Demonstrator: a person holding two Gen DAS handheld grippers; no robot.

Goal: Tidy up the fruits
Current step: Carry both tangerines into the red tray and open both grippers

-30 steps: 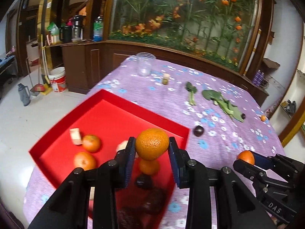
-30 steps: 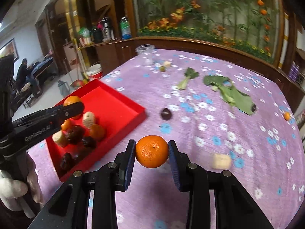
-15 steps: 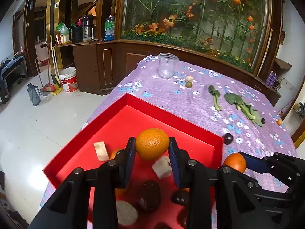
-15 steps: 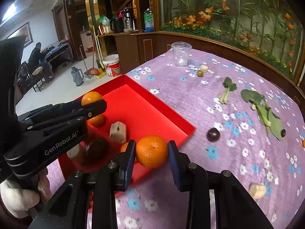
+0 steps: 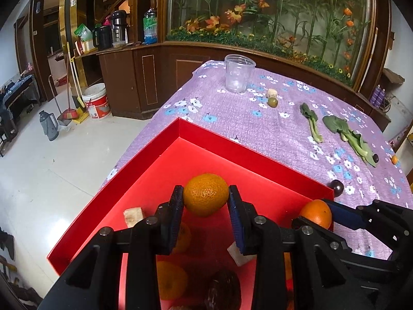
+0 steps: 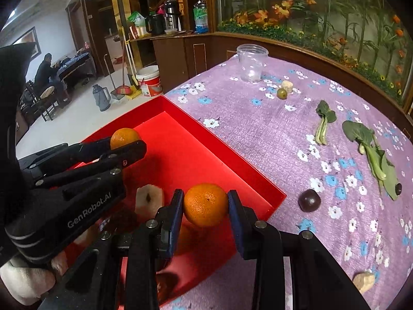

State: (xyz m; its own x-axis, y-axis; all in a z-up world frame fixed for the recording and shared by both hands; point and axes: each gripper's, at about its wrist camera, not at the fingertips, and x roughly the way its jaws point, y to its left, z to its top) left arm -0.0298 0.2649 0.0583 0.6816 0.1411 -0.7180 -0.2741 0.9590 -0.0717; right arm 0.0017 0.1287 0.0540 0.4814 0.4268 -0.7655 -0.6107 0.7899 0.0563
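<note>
left gripper clamps round orange mandarin | right gripper clamps second mandarin | both over shallow red cardboard tray | advice: lower toward bare floor at 12 o'clock, release gently

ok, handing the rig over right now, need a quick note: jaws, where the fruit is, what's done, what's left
Left gripper: jaws shut on an orange, held over the red tray.
Right gripper: jaws shut on a second orange, above the tray's near corner.
Done: the tray already holds oranges, dark fruits and pale chunks.
Left: release both oranges into the tray. Still on the purple cloth: a dark round fruit beside the tray, a green fruit and a pale chunk by the clear cup, another chunk near the right edge. The leafy greens are probably not fruit.
</note>
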